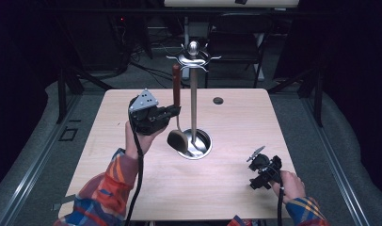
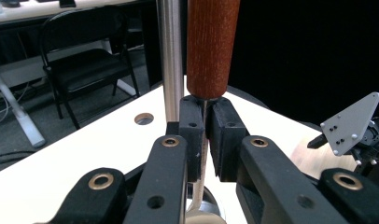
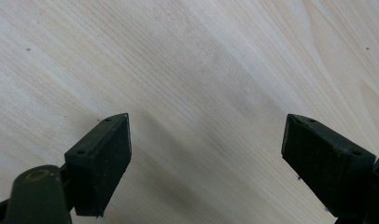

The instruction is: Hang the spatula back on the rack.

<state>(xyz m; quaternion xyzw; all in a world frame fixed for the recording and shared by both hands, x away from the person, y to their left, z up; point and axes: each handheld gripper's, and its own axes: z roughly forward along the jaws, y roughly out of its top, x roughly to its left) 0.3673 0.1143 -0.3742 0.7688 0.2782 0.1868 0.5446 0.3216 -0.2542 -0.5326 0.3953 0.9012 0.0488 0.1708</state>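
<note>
Wooden-handled ladle (image 1: 176, 101) upright beside the hook stand (image 1: 194, 101), metal shank clamped in left tongs (image 1: 172, 111) just below the handle. Right tongs (image 1: 255, 172) gaping, idle over the worktop (image 1: 226, 122). Next, probably: lift and catch the handle's end on a top hook.

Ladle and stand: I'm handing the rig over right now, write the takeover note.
Left gripper: shut on the ladle, pinching its metal shank just below the wooden handle, beside the stand.
Right gripper: open, holding nothing, low over the table at the near right.
Done: ladle picked up, bowl down by the stand's base.
Left: the ladle isn't hanging from a top hook yet; probably lift and hook it.
</note>
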